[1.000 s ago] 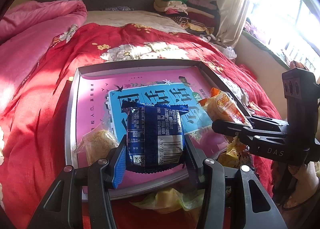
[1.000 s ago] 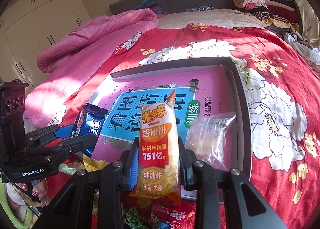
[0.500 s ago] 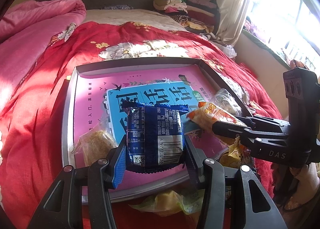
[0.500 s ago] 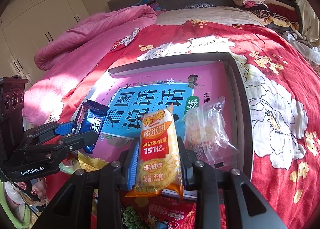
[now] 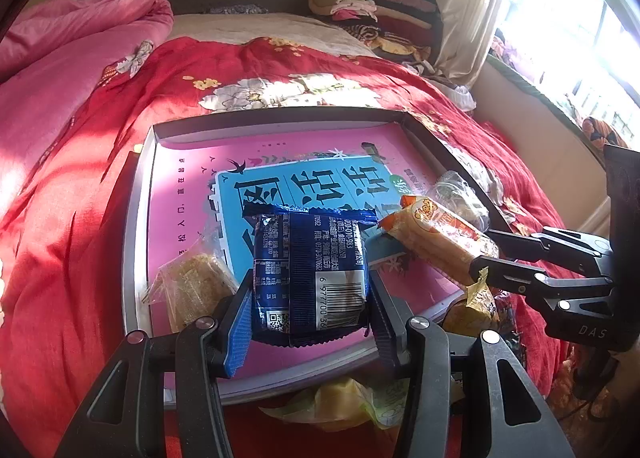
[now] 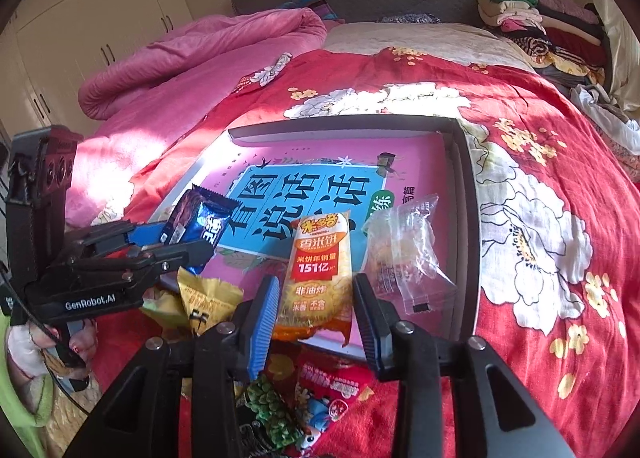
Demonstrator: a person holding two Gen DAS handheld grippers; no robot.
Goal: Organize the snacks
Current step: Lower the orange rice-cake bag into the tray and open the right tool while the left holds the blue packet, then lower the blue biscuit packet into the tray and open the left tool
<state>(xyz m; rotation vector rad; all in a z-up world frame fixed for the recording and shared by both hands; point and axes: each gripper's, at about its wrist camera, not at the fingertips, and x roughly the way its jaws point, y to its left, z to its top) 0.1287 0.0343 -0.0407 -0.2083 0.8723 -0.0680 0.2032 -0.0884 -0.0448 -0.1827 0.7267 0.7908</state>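
Note:
My left gripper (image 5: 310,308) is shut on a dark blue snack packet (image 5: 310,274) and holds it over the near edge of the grey tray (image 5: 138,225). The packet also shows in the right wrist view (image 6: 198,227). My right gripper (image 6: 314,308) stands open around a yellow-orange rice cracker pack (image 6: 320,278) that lies on the tray's pink and blue book (image 6: 320,181); the jaws are apart from its sides. The pack also shows in the left wrist view (image 5: 438,244).
A clear-wrapped cake (image 5: 192,286) lies at the tray's left, another clear packet (image 6: 404,254) at its right. Loose snacks lie on the red quilt before the tray: a yellow pack (image 6: 206,300), a green one (image 6: 272,414), a red one (image 6: 328,386). A pink duvet (image 6: 192,53) lies far left.
My right gripper lowered the rice cracker pack onto the tray and opened, letting it go. My left gripper still holds the blue packet, hardly moved.

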